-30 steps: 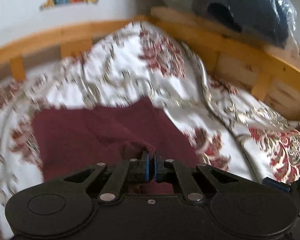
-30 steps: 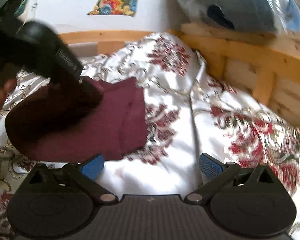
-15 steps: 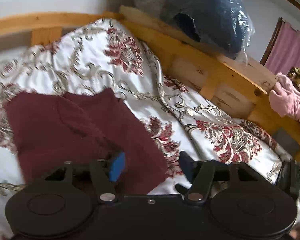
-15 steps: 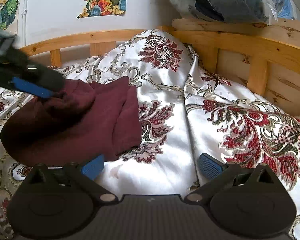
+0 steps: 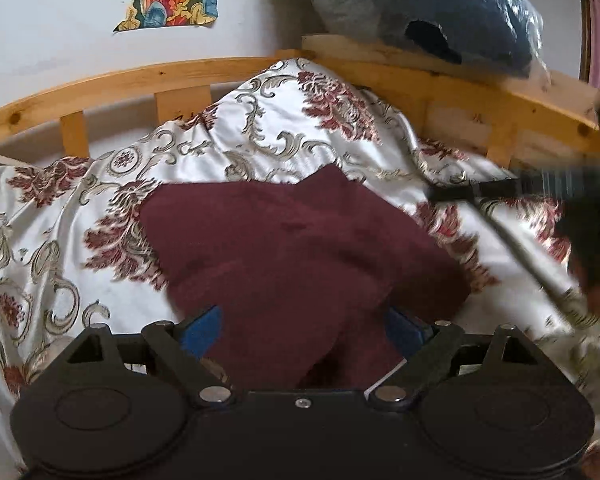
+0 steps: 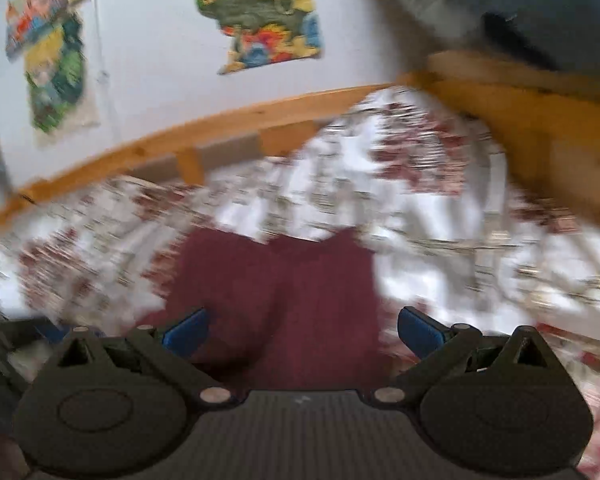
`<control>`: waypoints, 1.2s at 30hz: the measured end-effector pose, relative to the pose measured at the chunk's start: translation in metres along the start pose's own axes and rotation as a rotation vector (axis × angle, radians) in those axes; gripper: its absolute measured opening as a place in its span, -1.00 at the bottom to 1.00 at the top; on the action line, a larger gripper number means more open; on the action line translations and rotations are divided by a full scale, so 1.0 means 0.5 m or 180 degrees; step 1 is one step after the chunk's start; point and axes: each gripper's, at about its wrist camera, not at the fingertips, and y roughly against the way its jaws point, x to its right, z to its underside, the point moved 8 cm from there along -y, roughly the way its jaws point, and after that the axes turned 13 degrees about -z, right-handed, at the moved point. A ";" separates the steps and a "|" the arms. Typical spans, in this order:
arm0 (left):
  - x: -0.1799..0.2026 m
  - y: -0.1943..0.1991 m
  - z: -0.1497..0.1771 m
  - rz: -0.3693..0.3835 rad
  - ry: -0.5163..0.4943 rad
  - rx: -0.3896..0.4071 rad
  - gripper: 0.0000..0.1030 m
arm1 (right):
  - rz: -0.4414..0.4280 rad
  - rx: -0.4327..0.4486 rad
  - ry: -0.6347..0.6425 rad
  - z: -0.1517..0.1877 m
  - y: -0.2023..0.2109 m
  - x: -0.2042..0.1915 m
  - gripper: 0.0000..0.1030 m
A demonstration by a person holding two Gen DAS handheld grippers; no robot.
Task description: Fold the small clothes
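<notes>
The left gripper [image 5: 302, 328] has just been opening and stands wide, its blue pads flanking, not pressing, the maroon garment [image 5: 300, 248]. The garment lies on the floral bedspread [image 5: 260, 144], long axis running away from the gripper. The right gripper [image 6: 302, 332] is also wide; its view is blurred.

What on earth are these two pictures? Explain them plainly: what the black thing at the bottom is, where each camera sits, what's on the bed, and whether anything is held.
There is no robot. A person holds a two-finger gripper in each hand, each with a camera looking along its fingers.

One picture is from the left gripper, the other, blurred, from the right gripper. The black shape is the gripper's body; the blue pads are its fingertips.

A dark red garment lies on a flowered bedspread inside a wooden bed frame.

Nothing is held. The left gripper's jaws have just been opening; the garment lies between them, ungripped. The right gripper is open too.
</notes>
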 end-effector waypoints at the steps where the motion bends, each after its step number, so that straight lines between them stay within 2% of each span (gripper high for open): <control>1: -0.001 -0.004 0.007 -0.0035 -0.0030 -0.0012 0.74 | -0.0125 -0.0011 -0.0077 -0.011 -0.017 -0.004 1.00; 6: 0.003 -0.015 0.008 -0.0139 -0.0164 0.0116 0.74 | -0.0499 -0.0051 -0.0502 -0.044 -0.106 0.000 1.00; 9: 0.006 -0.025 0.015 -0.0147 -0.0181 0.0064 0.72 | -0.0462 -0.0152 -0.0590 -0.053 -0.160 0.020 0.99; 11: 0.006 -0.027 0.024 -0.0181 -0.0215 0.0072 0.67 | -0.0399 -0.0265 -0.0643 -0.047 -0.193 0.033 0.87; 13: 0.010 -0.027 0.029 -0.0216 -0.0285 0.0086 0.60 | -0.0339 -0.0366 -0.0709 -0.040 -0.223 0.047 0.60; 15: 0.015 -0.025 0.032 -0.0235 -0.0310 0.0107 0.58 | -0.0284 -0.0457 -0.0740 -0.030 -0.248 0.056 0.52; 19: 0.027 -0.025 0.033 -0.0183 -0.0334 0.0121 0.58 | -0.0135 -0.0723 -0.0544 -0.001 -0.286 0.049 0.15; 20: 0.028 -0.026 0.033 -0.0160 -0.0332 0.0128 0.58 | -0.0109 -0.0726 -0.0518 0.001 -0.288 0.048 0.12; 21: 0.028 -0.027 0.034 -0.0141 -0.0320 0.0127 0.58 | -0.0109 -0.0726 -0.0518 0.001 -0.288 0.048 -0.05; 22: 0.028 -0.028 0.033 -0.0114 -0.0293 0.0122 0.58 | -0.0109 -0.0702 -0.0517 0.001 -0.287 0.047 -0.39; 24: 0.029 -0.030 0.033 -0.0046 -0.0224 0.0114 0.58 | -0.0111 -0.0679 -0.0506 -0.001 -0.285 0.046 -0.80; 32: 0.050 -0.036 0.013 0.0364 -0.0021 0.0238 0.57 | 0.0314 -0.0162 0.0069 -0.066 -0.171 0.033 -0.87; 36: 0.066 -0.037 -0.004 0.0563 0.0075 0.0264 0.57 | 0.0464 -0.0124 0.0126 -0.078 -0.132 0.060 -0.87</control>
